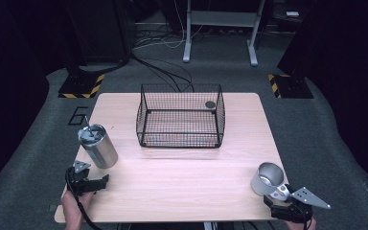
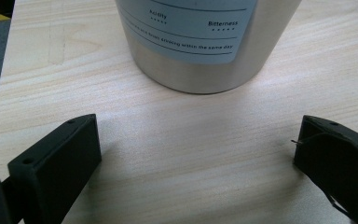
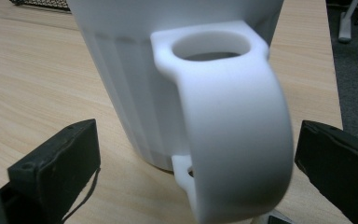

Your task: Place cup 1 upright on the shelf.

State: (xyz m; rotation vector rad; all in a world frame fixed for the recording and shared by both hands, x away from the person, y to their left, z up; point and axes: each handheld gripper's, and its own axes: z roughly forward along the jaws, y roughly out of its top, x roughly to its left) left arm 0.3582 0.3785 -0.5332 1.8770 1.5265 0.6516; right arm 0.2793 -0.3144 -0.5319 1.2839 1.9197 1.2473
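At the table's [image 1: 172, 191] near left corner the left gripper [image 1: 87, 183] rested low over the wood, held by a hand [image 1: 73, 207]. In the left gripper view its jaws stood wide apart with nothing between them, and bare wood lay between them and the steel tumbler [image 2: 200, 46]. That tumbler [image 1: 98, 146] stood just beyond, near the left edge, a pale printed label [image 2: 191, 28] on its side.

At the near right corner the right gripper [image 1: 287, 203] pointed at the white mug [image 1: 268, 178], which stood close to the right edge. In the right gripper view the jaws were spread, one either side of the mug's handle [image 3: 233, 140], not touching it.

Farther back, toward the far edge and about midway across, sat the black wire basket [image 1: 181, 116] with a small dark disc [image 1: 210, 104] at its far right corner.
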